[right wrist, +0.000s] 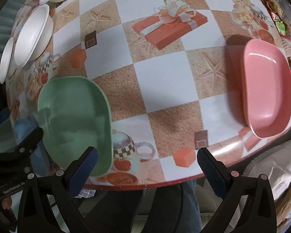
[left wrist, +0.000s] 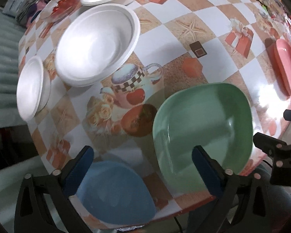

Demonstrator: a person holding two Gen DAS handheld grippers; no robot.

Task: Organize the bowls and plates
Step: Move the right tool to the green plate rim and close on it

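A green plate (left wrist: 203,124) lies near the table's front edge, with a blue plate (left wrist: 114,192) to its left and a pink plate (left wrist: 287,68) far right. Three white bowls (left wrist: 97,42) sit at the back left. My left gripper (left wrist: 141,167) is open and empty, hovering above the front edge between the blue and green plates. My right gripper (right wrist: 147,167) is open and empty over the front edge, right of the green plate (right wrist: 73,120). The pink plate (right wrist: 267,91) is at the right in the right wrist view. The white bowls (right wrist: 33,35) are at the far left.
The table (right wrist: 164,81) has a checkered printed cloth. A clear dish with red contents (left wrist: 62,5) stands behind the bowls. Snack packets (right wrist: 281,9) crowd the far right. The right gripper's body (left wrist: 277,153) shows at the right of the left wrist view.
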